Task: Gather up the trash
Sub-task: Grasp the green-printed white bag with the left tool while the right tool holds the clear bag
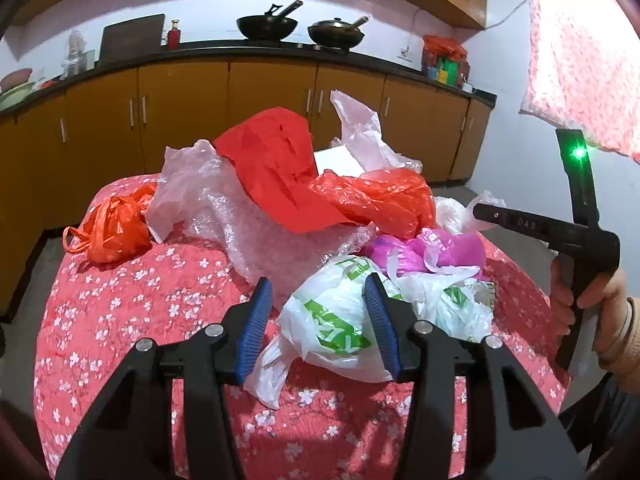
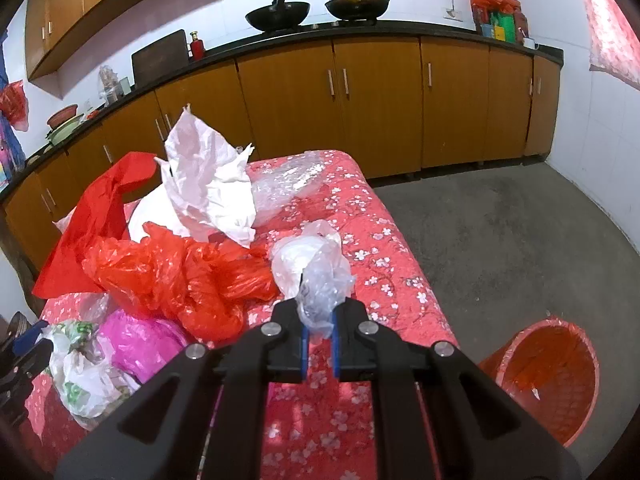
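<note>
Trash: a heap of crumpled plastic bags and wrap lies on a table under a red floral cloth, in front of a run of orange-brown cabinets.
White-and-green bag: nearest piece in the left wrist view; it lies between the left gripper's blue pads; the right pad overlaps its edge, the left pad stands clear, so the jaws are apart and not clamped on it.
Left gripper's far side: the bag's lower part runs under the jaws and is hidden there.
Clear bag: a wad of thin see-through plastic pinched tight in the right gripper; its bottom end disappears between the pads.
Right gripper from outside: in the left wrist view its black body and a hand on the handle are cut off by the right edge; the fingertips are hidden behind the heap.
Red sheet: drapes over bubble wrap; what lies beneath cannot be made out.
Orange-red bag: crumpled mid-heap, partly covering a pink bag.
White paper: stands up at the back, hiding part of the table.
Bin: red-lined basket on the floor right of the table, its lower rim cut off by the lens edge.
</note>
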Demonstrator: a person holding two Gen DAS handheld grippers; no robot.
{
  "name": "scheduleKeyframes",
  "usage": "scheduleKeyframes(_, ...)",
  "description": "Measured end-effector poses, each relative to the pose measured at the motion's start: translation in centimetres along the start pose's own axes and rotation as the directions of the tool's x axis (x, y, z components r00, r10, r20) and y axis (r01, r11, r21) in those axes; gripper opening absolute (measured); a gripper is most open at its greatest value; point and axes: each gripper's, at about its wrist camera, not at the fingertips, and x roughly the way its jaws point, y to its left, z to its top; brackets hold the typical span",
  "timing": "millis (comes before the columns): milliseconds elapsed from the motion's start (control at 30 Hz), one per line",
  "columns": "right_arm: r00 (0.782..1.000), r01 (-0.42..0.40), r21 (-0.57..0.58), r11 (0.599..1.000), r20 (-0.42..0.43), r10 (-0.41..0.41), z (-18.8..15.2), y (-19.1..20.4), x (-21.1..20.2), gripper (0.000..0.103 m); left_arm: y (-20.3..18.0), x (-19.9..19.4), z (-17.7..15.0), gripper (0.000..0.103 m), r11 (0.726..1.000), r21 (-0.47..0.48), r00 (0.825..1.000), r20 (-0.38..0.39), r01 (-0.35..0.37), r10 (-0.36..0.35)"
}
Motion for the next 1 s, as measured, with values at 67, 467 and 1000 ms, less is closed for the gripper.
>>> scheduleKeyframes(67,1.000,0.000,0.001,1.000,0.001,0.000,0.0,0.0,0.0,0.010,0.3,0.2,0.0,0.044,1.000,-0.008,1.000,-0.010,0.010,-0.010)
scheduleKeyframes(467,1.000,0.001,-0.001,1.000,0.025,-0.001,0.4,-0.2,-1.8,0.010,0.5,-0.4,-0.4,0.000,0.999,0.012,0.999,-0.023,-0.042,0.042)
scheduleKeyframes(1000,0.997,-0.004,-0.015,1.000,0.071,0.005,1.0,-0.2,-5.1,0.010,1.5,-3.6,0.9,0.000,0.988,-0.034,0.989,0.024,-0.148,0.148)
